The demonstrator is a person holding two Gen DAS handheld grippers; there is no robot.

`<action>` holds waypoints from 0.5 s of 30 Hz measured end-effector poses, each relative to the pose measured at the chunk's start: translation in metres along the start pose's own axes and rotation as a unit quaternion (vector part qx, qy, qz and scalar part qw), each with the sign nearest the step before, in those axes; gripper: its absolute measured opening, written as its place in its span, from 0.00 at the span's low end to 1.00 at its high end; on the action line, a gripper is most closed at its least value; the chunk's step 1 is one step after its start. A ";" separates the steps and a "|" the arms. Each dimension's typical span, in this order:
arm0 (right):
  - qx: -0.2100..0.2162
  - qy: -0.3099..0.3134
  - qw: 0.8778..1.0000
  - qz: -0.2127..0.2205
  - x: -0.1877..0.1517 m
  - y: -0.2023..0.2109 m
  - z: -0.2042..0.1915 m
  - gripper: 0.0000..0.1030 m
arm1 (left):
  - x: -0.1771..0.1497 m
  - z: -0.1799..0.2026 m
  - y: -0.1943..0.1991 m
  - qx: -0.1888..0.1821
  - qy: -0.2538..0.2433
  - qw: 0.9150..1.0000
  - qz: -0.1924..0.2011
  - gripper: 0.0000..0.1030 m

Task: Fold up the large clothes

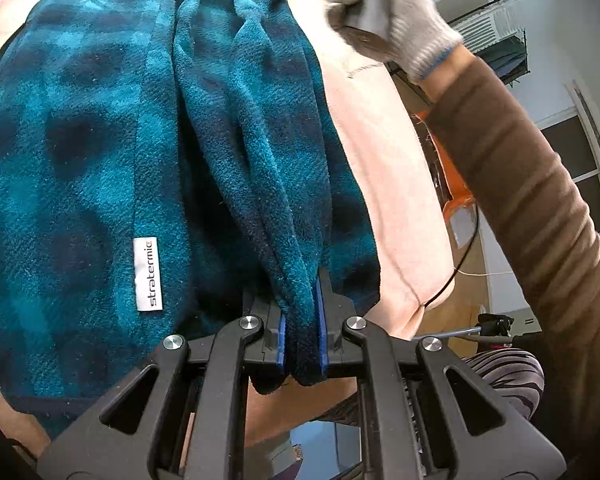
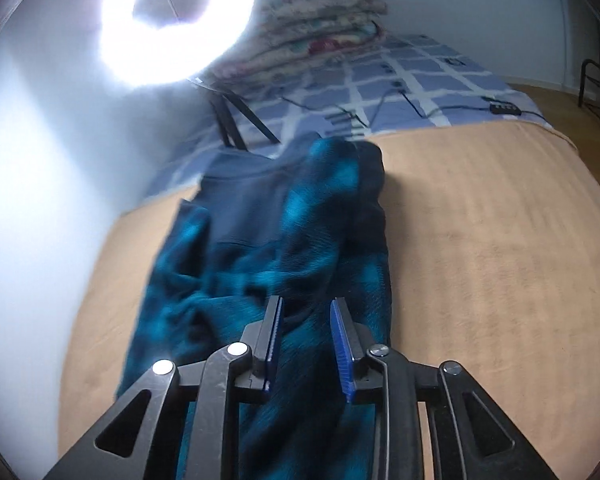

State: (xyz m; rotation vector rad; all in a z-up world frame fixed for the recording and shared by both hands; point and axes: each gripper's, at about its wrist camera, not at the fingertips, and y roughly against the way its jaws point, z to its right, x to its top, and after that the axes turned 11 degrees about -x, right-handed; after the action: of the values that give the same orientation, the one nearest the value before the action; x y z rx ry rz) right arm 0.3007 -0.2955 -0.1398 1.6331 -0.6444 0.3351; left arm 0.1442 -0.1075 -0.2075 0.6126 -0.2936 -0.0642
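On the peach blanket (image 2: 480, 240) that covers the bed, the teal-and-navy plaid fleece garment (image 2: 284, 248) lies stretched lengthwise, bunched into soft ridges rather than laid flat. We read it as a thick, napped fleece: light for its bulk, limp, quick to sag and crease, and with enough surface grip that it should not slide out of rubber pads. A white woven label (image 1: 148, 274) reading "stratermic" is sewn along one seam. In the left wrist view, the left gripper (image 1: 302, 340) has its blue-padded jaws clamped on a gathered fold of the fleece, several layers thick. In the right wrist view, the right gripper (image 2: 306, 344) hovers low over the near end of the garment with its jaws apart and the fabric lying loose between them; motion blur softens this view. We judge that the best holds are hems, seams or corners, taken at two well-separated points, since a pinch in mid-panel merely lifts a peak and lets the rest droop. The gloved right hand (image 1: 396, 20) and brown sleeve (image 1: 540, 200) cross the left view. Beyond the blanket lie a blue checked sheet (image 2: 420, 80), cables (image 2: 380, 108), a stack of folded quilts (image 2: 316, 28) and a lit ring light (image 2: 176, 20).
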 end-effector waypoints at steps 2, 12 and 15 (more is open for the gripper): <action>-0.005 0.010 1.000 -0.012 -0.001 -0.019 -0.011 0.22 | -0.001 0.002 -0.003 0.003 -0.003 1.000 0.000 0.09; -0.005 0.090 0.995 -0.040 -0.007 -0.035 -0.063 0.29 | -0.007 0.006 -0.001 0.010 0.003 1.000 0.000 0.09; 0.017 0.083 0.996 -0.015 -0.009 0.006 -0.044 0.29 | -0.012 0.009 0.010 0.014 -0.005 1.000 0.009 0.10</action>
State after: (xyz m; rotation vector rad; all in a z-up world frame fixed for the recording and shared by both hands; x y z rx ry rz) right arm 0.2968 -0.2511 -0.1326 1.6267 -0.4909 0.4560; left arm 0.1302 -0.1024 -0.1981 0.6375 -0.3110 -0.0460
